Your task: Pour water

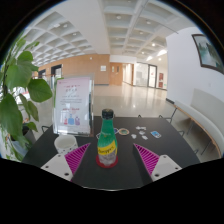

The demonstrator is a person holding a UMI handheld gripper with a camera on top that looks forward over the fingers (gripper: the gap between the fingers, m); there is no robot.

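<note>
A green bottle (pixel 107 143) with a dark cap and a yellow and red label stands upright on the dark table (pixel 150 140). It stands between my gripper's (pixel 112 159) two fingers, with a gap at each side. The pink pads (pixel 78 156) are spread wide, so the gripper is open and holds nothing. A white cup (pixel 65 143) stands on the table just left of the left finger.
A sign stand (pixel 73 105) is at the table's far left, with a leafy plant (pixel 20 95) beside it. Small items (pixel 123 131) and cards (pixel 156 133) lie beyond the bottle. A white bench (pixel 200 115) is at the right. An open hall lies beyond.
</note>
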